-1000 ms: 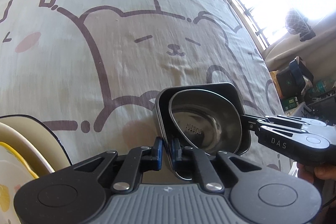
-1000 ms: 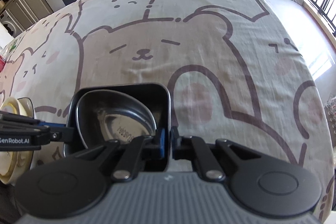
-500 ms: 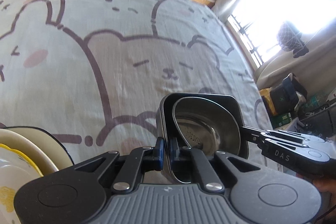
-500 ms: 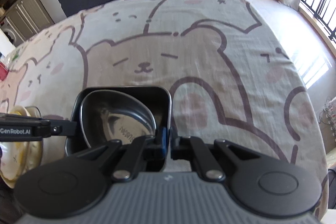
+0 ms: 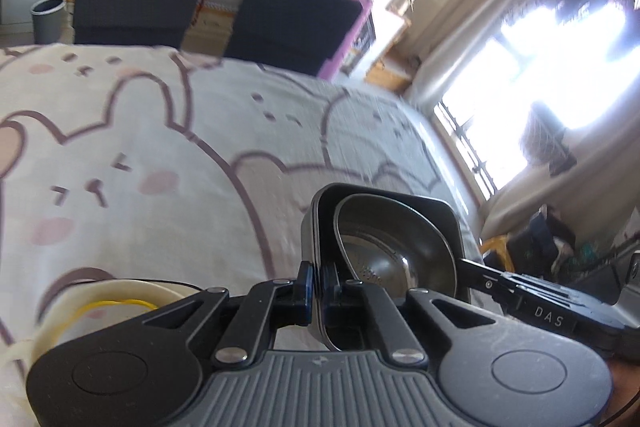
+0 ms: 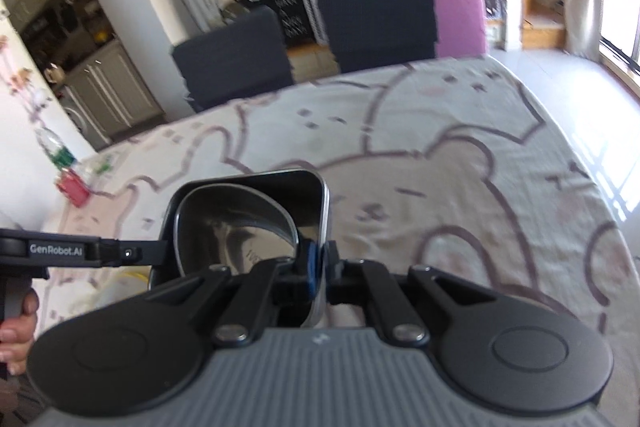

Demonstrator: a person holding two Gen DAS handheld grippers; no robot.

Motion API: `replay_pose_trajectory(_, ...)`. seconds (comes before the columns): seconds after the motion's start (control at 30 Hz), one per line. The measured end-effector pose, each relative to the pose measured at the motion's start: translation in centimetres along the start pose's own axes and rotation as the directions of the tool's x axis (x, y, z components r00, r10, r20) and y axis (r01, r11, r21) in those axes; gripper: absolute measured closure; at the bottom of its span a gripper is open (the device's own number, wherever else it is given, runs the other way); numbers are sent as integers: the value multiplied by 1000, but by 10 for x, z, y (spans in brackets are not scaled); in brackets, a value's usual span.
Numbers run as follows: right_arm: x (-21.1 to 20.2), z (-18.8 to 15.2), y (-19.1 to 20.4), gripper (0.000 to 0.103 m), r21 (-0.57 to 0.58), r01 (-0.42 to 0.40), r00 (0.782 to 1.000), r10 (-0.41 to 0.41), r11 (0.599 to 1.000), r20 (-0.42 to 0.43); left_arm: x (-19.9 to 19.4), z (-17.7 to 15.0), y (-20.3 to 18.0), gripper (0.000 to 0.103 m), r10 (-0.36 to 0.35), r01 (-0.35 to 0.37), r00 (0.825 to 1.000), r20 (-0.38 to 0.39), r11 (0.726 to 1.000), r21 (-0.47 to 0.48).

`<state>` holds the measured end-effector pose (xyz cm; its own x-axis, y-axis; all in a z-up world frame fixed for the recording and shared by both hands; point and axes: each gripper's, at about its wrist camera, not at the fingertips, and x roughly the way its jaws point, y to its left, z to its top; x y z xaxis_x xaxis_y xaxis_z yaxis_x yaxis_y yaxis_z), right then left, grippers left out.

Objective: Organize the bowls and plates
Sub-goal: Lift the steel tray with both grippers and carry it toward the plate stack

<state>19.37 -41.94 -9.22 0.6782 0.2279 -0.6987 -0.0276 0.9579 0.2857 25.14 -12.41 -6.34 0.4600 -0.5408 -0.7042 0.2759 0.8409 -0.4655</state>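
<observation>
A dark square tray (image 5: 448, 219) (image 6: 280, 183) with a steel bowl (image 5: 400, 247) (image 6: 240, 223) lying tilted inside it hangs above the bear-print tablecloth. My left gripper (image 5: 319, 287) is shut on the tray's left rim. My right gripper (image 6: 320, 267) is shut on the opposite, right rim; it shows in the left wrist view as the black arm at the right (image 5: 540, 307). The left gripper shows in the right wrist view at the left edge (image 6: 80, 251). A stack of cream plates (image 5: 104, 303) with a yellow-rimmed one on top sits low at the left, below the left gripper.
The bear-print tablecloth (image 5: 160, 147) (image 6: 460, 187) covers the whole table. Dark chairs (image 6: 380, 23) stand behind its far edge. A red box and a bottle (image 6: 68, 179) stand at the table's far left. A bright window (image 5: 540, 87) is at the right.
Both grippers have lifted the tray with the bowl off the table and the views have tipped up, showing the chairs and room beyond. The plate stack has slid lower in the left view.
</observation>
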Motion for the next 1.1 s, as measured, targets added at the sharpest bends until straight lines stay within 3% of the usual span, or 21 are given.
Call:
replay_pose_trajectory(0.27,-2,5,51,97,-49,-94,995,95,994,31,-62,4,35,99,25,-19,994,108,998,-53)
replay_pose_trajectory(0.7,-2,3,116,95,-102,-252,965,258,962,52,-141,-20,95,99,35,-1,973,229,989,-148)
replay_pose_trajectory(0.93,1,-8,134,95,-109,-268,961,273,957,37,-151,-43,122,99,5,45,972,234,977,-209)
replay_pose_trajectory(1.1,7,-21,135,95,-87,-266,964,266,960,-5,-148,-60,130,99,6,36,981,195,977,-209)
